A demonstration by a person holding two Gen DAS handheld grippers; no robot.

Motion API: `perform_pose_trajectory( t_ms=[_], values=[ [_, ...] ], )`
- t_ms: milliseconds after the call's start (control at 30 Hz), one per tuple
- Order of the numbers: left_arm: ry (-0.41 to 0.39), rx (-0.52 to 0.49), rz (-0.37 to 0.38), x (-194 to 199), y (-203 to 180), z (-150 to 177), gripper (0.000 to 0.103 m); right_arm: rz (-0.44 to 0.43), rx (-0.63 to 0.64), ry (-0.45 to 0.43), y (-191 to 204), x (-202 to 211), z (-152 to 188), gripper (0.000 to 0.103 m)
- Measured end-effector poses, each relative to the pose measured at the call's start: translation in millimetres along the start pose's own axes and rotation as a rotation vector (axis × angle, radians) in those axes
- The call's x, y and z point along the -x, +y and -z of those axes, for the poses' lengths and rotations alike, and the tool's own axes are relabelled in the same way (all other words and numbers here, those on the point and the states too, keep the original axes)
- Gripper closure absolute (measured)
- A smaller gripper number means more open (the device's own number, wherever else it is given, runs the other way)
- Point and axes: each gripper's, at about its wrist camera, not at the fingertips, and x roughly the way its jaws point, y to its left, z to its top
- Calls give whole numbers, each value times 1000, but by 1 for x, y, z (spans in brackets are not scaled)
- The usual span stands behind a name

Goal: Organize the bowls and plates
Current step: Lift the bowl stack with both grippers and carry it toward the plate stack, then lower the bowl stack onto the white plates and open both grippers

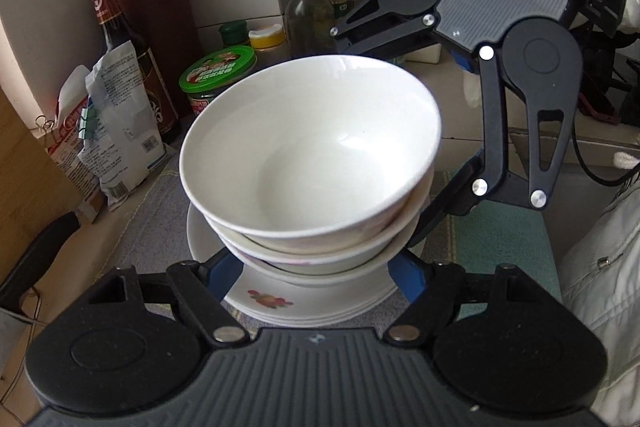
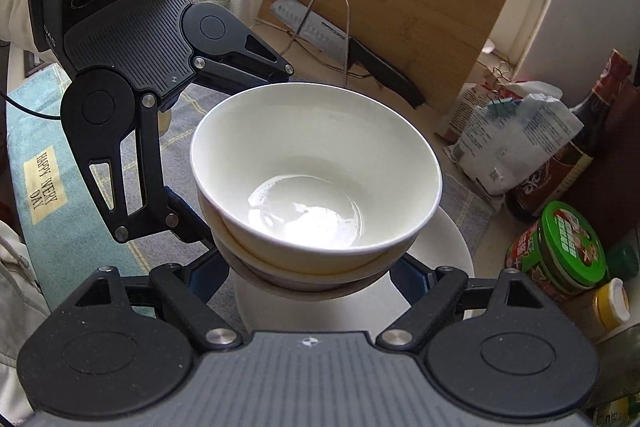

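Note:
A stack of nested white bowls [image 1: 312, 147] [image 2: 316, 163] hangs over a pile of white plates [image 1: 280, 303] [image 2: 448, 247]; the top plate has a flower print. My left gripper [image 1: 314, 267] is shut on the lowest bowls, its blue fingers [image 1: 222, 279] pressed to either side. From the opposite side my right gripper [image 2: 310, 275] is shut on the same stack, with blue fingers [image 2: 412, 279] against the bottom bowl. Each gripper's black linkage [image 1: 520, 131] [image 2: 120, 163] shows in the other's view, with its fingertips hidden under the bowls. The plates lie on a grey cloth [image 1: 160, 211].
A knife block [image 1: 152, 7], sauce bottles [image 1: 312, 11], a green-lidded jar [image 1: 218, 67] and clipped bags [image 1: 116, 131] crowd the wall side. A bamboo cutting board [image 2: 392, 7] and a knife [image 2: 344, 43] lean on a wire rack. A teal mat [image 2: 40, 179] adjoins the cloth.

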Motion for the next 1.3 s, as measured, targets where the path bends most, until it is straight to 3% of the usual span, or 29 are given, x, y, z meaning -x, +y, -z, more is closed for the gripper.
perform_pose_trajectory(
  t_ms=[467,1300],
  values=[
    [30,-10,18,-33,7,-10,24,-5,-57,23,-26,-16,13,13],
    [25,-21,20,-35,9,-12,24,-22,-105,25,-33,-19,14,13]
  ],
)
